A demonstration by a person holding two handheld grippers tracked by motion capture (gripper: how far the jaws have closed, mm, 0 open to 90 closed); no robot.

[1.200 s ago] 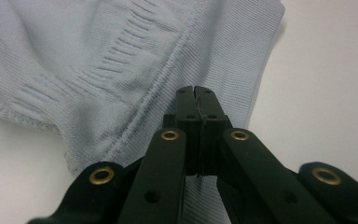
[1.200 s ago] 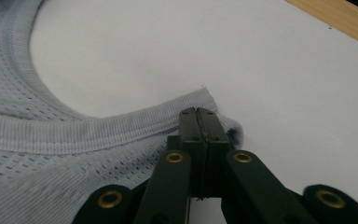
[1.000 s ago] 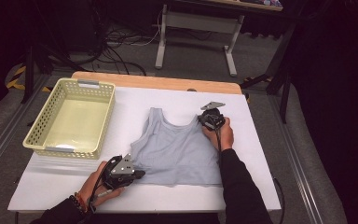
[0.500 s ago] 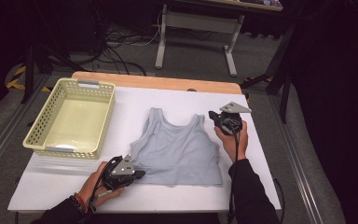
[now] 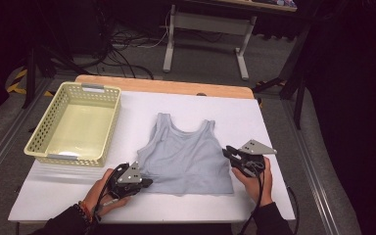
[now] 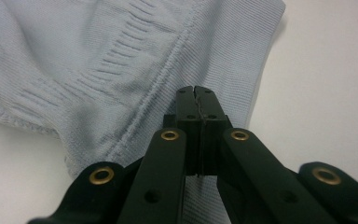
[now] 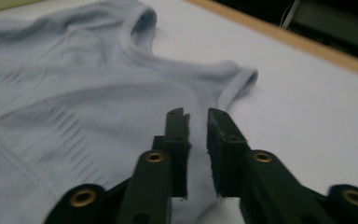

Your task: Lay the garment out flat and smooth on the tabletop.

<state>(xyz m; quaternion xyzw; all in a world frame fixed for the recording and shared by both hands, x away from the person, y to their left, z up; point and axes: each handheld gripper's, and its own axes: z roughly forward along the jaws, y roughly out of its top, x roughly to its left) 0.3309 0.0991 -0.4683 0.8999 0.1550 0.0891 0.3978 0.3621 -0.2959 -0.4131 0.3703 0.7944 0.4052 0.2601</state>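
Where table's left, yellow basket [image 5: 44, 129] w/ nothing inside

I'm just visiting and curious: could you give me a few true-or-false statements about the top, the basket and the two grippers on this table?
1. The grey tank top lies flat on the white table. True.
2. The yellow basket holds a folded shirt. False: nothing lies in it.
3. The left gripper is shut on the tank top's hem corner. True.
4. The right gripper is clamped tight on a shoulder strap. False: its jaws stand slightly apart, having just been opening, over the top's side edge.
5. The basket sits on the tank top. False: it stands apart, beside it.
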